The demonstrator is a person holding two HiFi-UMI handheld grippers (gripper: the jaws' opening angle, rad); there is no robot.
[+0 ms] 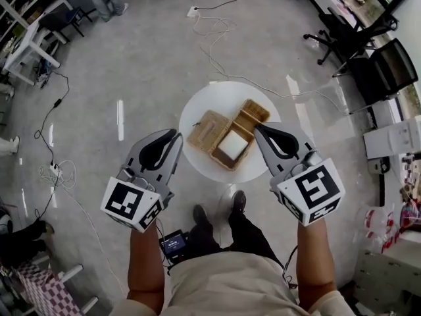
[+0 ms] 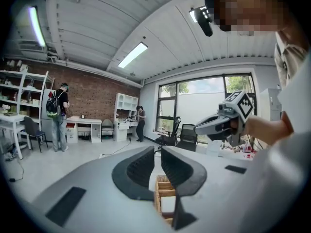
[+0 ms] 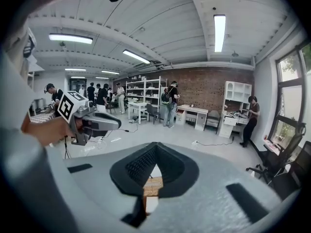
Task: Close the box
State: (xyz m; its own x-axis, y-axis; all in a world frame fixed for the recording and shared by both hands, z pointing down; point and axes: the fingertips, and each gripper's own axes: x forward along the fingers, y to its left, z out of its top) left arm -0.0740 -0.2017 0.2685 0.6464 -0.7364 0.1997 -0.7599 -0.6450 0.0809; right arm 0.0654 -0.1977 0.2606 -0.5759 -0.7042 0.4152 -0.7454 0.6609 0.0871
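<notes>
Sitting near the middle of the round white worktop [image 1: 197, 107], the wicker box [image 1: 247, 125] is open, its lid [image 1: 209, 131] folded flat toward the worktop's left side and something flat and white [image 1: 233, 147] showing inside. The left gripper [image 1: 175, 135] hangs above the worktop's left edge with most of its body out over the floor. In the left gripper view its jaws stand almost together with only a thin slit between them and nothing held, and a strip of the box shows beneath them. The right gripper [image 1: 258, 128] hovers over the worktop's right part, its tips above the box's right end. In the right gripper view its jaws meet at the tips and hold nothing, with wicker again visible below. Neither gripper can be seen touching the box. The person's dark shoes [image 1: 219, 209] stand on the floor just off the worktop's near edge.
</notes>
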